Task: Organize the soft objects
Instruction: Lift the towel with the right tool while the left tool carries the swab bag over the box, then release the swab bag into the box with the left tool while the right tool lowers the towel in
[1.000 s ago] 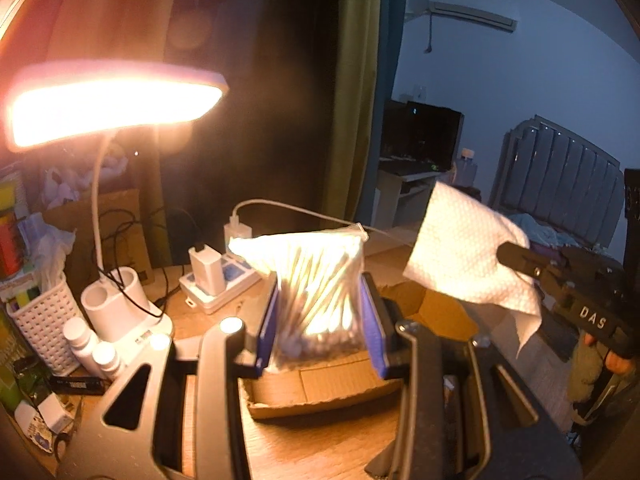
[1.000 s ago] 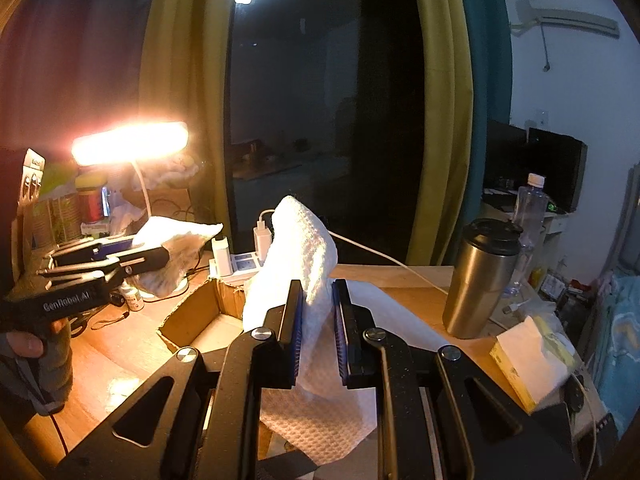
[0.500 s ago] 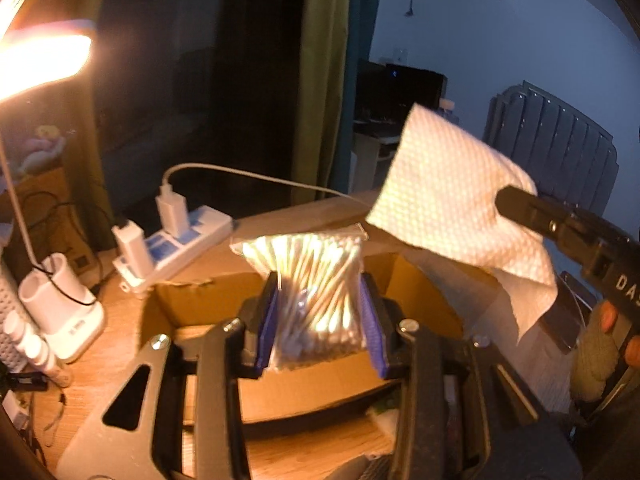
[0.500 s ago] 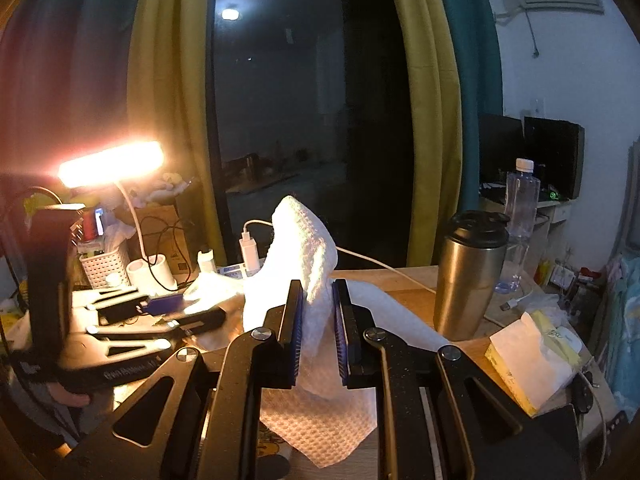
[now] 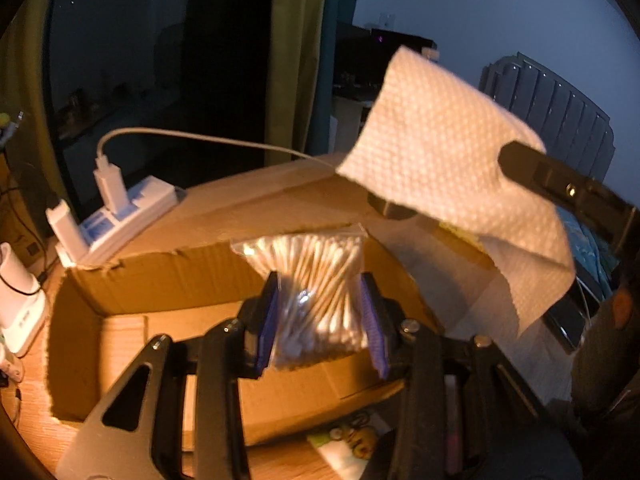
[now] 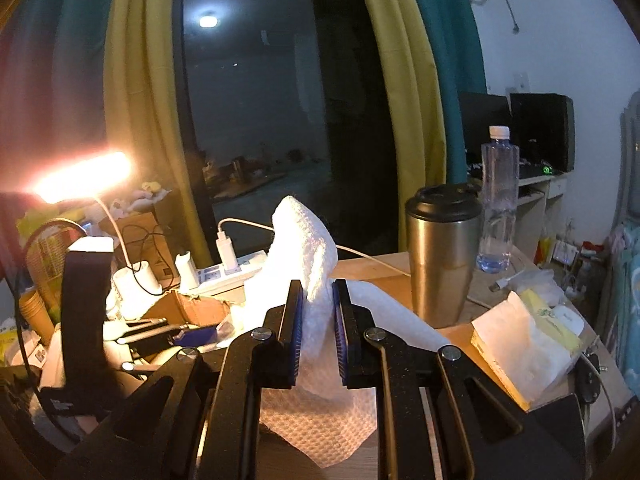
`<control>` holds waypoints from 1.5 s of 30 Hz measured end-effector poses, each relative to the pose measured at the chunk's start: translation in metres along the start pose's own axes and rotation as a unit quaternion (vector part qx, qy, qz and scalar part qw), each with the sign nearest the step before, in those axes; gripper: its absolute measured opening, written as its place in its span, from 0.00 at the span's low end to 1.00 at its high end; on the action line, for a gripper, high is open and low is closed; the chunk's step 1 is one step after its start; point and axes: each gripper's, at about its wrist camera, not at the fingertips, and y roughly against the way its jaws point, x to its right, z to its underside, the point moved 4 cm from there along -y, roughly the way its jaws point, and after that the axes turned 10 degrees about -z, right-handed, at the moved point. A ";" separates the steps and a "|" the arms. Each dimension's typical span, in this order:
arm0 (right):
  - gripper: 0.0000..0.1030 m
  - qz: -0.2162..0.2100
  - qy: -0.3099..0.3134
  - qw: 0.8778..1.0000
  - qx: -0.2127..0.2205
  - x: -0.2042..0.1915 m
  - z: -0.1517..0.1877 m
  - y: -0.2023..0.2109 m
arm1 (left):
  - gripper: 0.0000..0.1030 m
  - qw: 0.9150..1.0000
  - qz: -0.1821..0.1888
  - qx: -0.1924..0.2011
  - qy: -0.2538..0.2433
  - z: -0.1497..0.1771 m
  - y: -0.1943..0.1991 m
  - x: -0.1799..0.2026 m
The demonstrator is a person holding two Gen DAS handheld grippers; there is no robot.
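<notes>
left wrist view: left gripper (image 5: 320,316) jaws closed part-way on a bag of cotton swabs (image 5: 310,292), pinched at mid-body, held above the open cardboard box (image 5: 132,280) just ahead of and below the jaws. bag looks light, slick, crushable; a mid-body grip seems apt. power strip (image 5: 120,212) beyond the jaws to the left.

right wrist view: right gripper (image 6: 316,328) jaws nearly shut on a paper towel (image 6: 308,264), limp, light, tearable, draping below the jaws. steel tumbler (image 6: 442,256), water bottle (image 6: 498,196) and tissue pack (image 6: 528,340) right of the jaws on the tabletop (image 6: 384,272).
</notes>
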 end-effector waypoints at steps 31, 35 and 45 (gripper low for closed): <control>0.15 0.027 0.011 0.996 -0.082 -0.045 0.014 -0.069 | 0.67 0.994 -0.035 0.042 0.091 0.024 0.078 -0.114; 0.15 0.056 -0.006 0.992 -0.114 -0.037 0.030 -0.091 | 0.67 0.994 -0.030 0.038 0.100 0.028 0.074 -0.124; 0.15 0.115 -0.011 0.978 -0.175 -0.021 0.065 -0.115 | 0.67 0.993 -0.022 0.038 0.107 0.035 0.079 -0.133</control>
